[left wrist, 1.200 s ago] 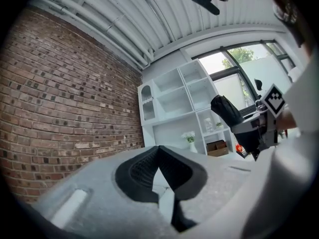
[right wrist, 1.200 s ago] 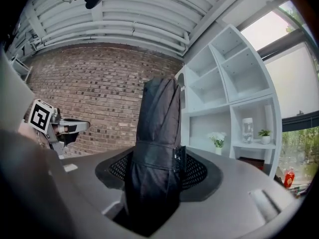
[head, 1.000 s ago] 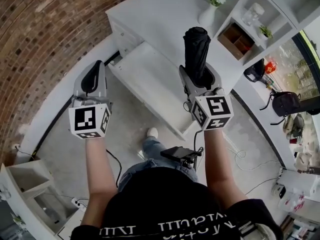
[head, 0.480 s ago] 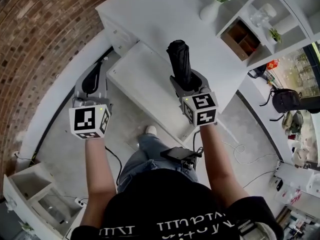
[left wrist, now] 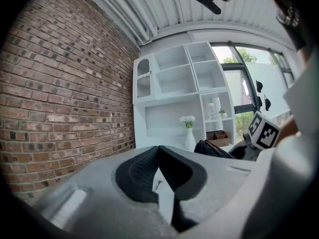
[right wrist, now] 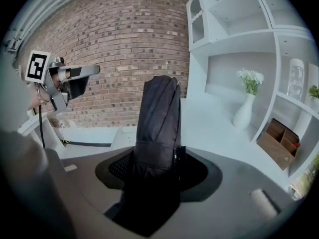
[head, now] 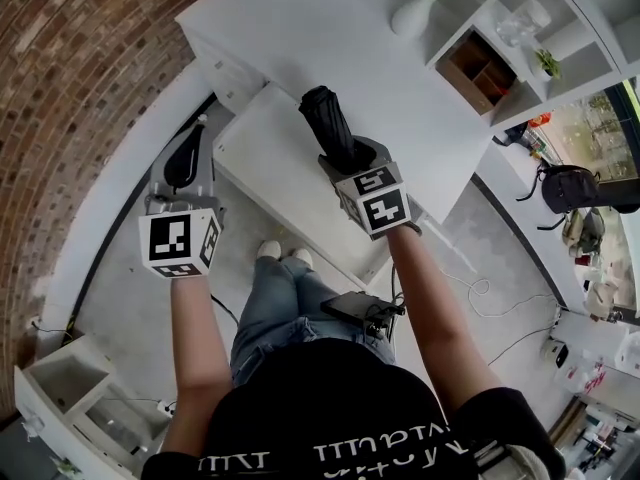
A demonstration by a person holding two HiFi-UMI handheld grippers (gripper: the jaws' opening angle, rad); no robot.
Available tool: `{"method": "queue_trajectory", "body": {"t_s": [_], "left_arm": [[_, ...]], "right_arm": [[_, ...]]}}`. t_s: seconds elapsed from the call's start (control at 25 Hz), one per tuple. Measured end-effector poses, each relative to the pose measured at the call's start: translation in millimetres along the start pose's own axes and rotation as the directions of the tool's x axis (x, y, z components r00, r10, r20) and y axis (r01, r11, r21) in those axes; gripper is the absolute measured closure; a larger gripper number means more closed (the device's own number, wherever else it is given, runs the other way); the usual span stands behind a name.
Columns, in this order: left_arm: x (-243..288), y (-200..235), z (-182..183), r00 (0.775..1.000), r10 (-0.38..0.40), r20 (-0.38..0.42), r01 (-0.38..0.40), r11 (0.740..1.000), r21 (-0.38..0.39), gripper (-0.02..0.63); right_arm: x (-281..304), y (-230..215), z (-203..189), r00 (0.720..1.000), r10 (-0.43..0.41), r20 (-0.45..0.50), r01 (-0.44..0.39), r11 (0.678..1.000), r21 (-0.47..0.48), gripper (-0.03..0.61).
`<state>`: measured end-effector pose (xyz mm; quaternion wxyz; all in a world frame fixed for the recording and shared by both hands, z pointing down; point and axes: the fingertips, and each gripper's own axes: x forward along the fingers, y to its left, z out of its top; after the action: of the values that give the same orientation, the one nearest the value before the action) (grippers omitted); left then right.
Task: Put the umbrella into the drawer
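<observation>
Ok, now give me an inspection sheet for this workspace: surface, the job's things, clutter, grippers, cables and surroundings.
Surface: white cabinet top, bare apart from a vase of flowers at the back.
Job's things: folded black umbrella, not yet in the drawer; the drawer is pulled out, nothing seen inside.
Clutter: nothing seen.
Grippers: right gripper, tongs closed on the umbrella; left gripper, tongs together, nothing between them.
Cables: white cable and black cable on the floor.
Surroundings: brick wall, white shelving, backpack.
</observation>
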<state>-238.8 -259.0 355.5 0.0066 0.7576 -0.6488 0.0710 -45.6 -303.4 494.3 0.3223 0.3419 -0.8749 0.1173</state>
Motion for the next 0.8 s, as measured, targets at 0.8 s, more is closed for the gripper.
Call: {"method": "queue_trajectory", "body": {"t_s": [0.8], "left_arm": [[50.8,16.7,-14.4,0.993,-0.107,-0.05,0.107,0.994,-0.018,0.615]], "right_arm": [[86.5,30.4,-60.8,0.91,0.089,-0.404,-0.15,0.981,-0.121,0.318]]}}
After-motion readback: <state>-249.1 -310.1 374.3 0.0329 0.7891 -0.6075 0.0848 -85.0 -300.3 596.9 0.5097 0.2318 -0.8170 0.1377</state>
